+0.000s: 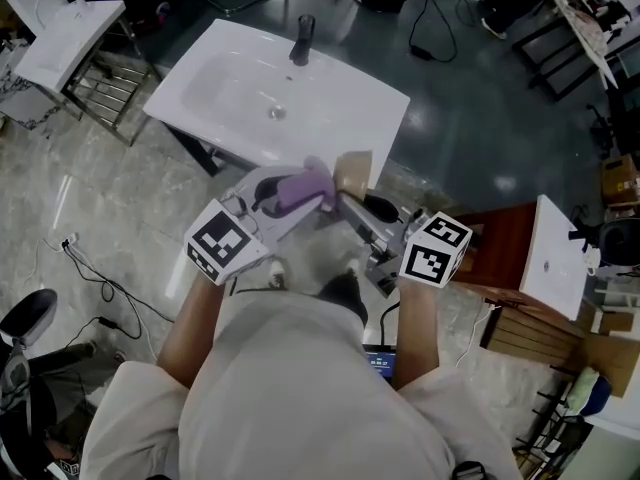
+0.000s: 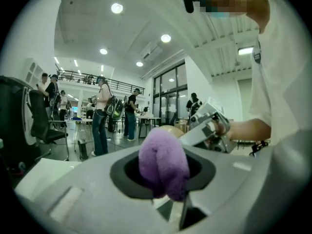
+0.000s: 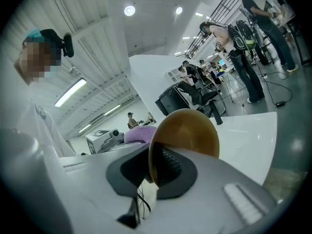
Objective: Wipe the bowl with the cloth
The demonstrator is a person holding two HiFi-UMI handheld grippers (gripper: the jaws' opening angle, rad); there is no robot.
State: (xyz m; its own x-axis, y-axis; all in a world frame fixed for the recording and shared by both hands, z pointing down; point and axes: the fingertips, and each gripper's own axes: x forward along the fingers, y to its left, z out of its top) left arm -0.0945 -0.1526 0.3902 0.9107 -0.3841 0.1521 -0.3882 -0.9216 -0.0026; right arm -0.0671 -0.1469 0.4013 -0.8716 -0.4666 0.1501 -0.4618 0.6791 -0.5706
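We hold the purple cloth [image 2: 163, 160] clamped in our left gripper [image 2: 165, 185] and the bowl [image 3: 190, 130] pinched by its rim in our right gripper [image 3: 152, 173], both in mid-air, probably so the cloth can reach inside.

The white washbasin [image 1: 330, 108] is standing over the floor [image 1: 130, 188], with a black tap [image 1: 301, 40] rising at its far edge. A black cable [image 1: 108, 290] is trailing over the pale floor, off the washbasin's near left corner. A wooden cabinet [image 1: 500, 253] is standing off its right edge.
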